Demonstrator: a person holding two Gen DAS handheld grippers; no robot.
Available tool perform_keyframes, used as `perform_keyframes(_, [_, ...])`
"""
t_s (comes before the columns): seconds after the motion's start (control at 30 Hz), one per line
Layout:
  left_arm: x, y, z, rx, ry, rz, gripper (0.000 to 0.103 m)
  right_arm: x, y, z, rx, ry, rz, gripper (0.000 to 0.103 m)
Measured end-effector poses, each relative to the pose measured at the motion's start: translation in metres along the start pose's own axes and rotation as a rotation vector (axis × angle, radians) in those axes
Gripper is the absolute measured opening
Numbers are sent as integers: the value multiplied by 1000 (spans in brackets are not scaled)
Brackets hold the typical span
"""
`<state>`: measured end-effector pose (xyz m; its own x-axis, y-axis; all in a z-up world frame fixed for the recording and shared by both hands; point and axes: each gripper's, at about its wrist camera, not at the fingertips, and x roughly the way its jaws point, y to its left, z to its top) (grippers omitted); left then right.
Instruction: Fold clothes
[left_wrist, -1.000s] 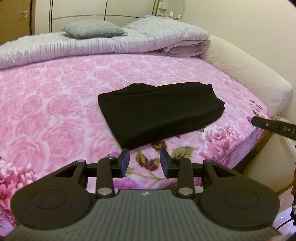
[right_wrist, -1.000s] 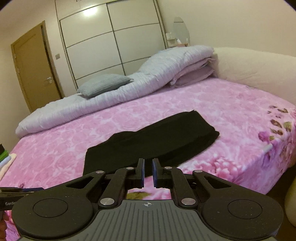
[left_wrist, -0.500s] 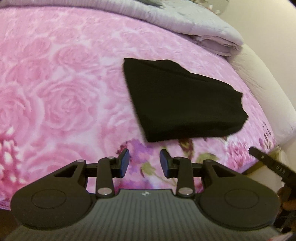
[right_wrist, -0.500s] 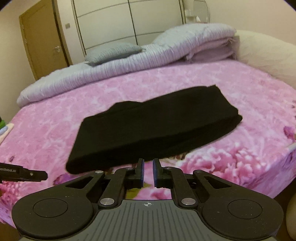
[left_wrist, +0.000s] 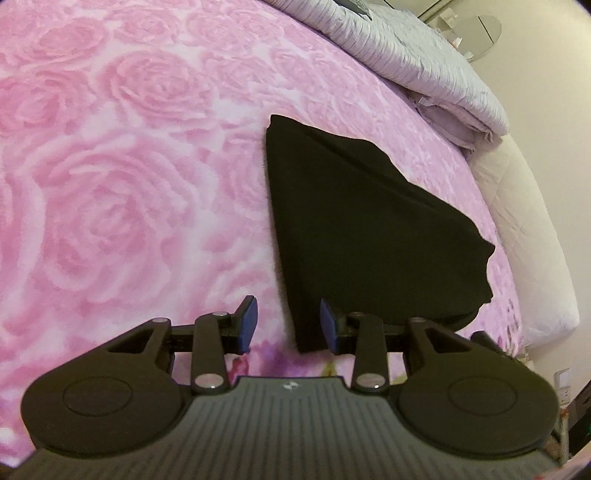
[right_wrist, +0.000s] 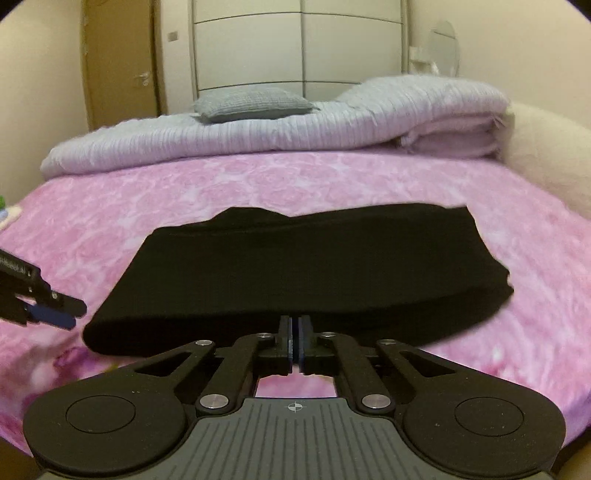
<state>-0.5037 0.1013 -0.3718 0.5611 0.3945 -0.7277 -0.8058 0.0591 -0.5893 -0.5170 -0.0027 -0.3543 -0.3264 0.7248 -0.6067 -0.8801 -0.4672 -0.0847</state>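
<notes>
A black folded garment (left_wrist: 369, 229) lies flat on the pink rose-print bed sheet (left_wrist: 129, 166), near the bed's front edge. My left gripper (left_wrist: 288, 319) is open, and the garment's near left corner sits just between its blue-padded fingers. In the right wrist view the garment (right_wrist: 295, 266) spreads wide across the middle. My right gripper (right_wrist: 294, 332) is shut, with its tips at the middle of the garment's near edge. Whether any cloth is pinched there is hidden. The left gripper (right_wrist: 72, 314) also shows at that view's left edge, beside the garment's left end.
A folded lilac quilt (right_wrist: 406, 110) and a grey pillow (right_wrist: 255, 105) lie along the head of the bed. A cream padded bed frame (left_wrist: 528, 240) borders the right side. Behind the bed stand a white wardrobe (right_wrist: 295, 48) and a wooden door (right_wrist: 122, 62).
Both grippers moved down and forward to the garment's near edge. The right gripper's small gap has shut. The left stayed open and now straddles the corner.
</notes>
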Motion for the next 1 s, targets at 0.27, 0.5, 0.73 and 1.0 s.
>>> perform_keyframes(0.27, [18, 13, 12, -95, 29, -59, 34, 20, 38, -7, -347, -31, 27, 81])
perform_keyframes(0.5, [21, 21, 8, -189, 19, -98, 35, 43, 70, -20, -597, -34, 65, 80])
perform_keyframes(0.73, [30, 30, -2, -340, 22, -204, 34, 53, 95, -37, -768, -99, 59, 75])
perform_keyframes(1.0, [30, 36, -3, -426, 8, -269, 33, 68, 132, -57, -997, -192, 78, 60])
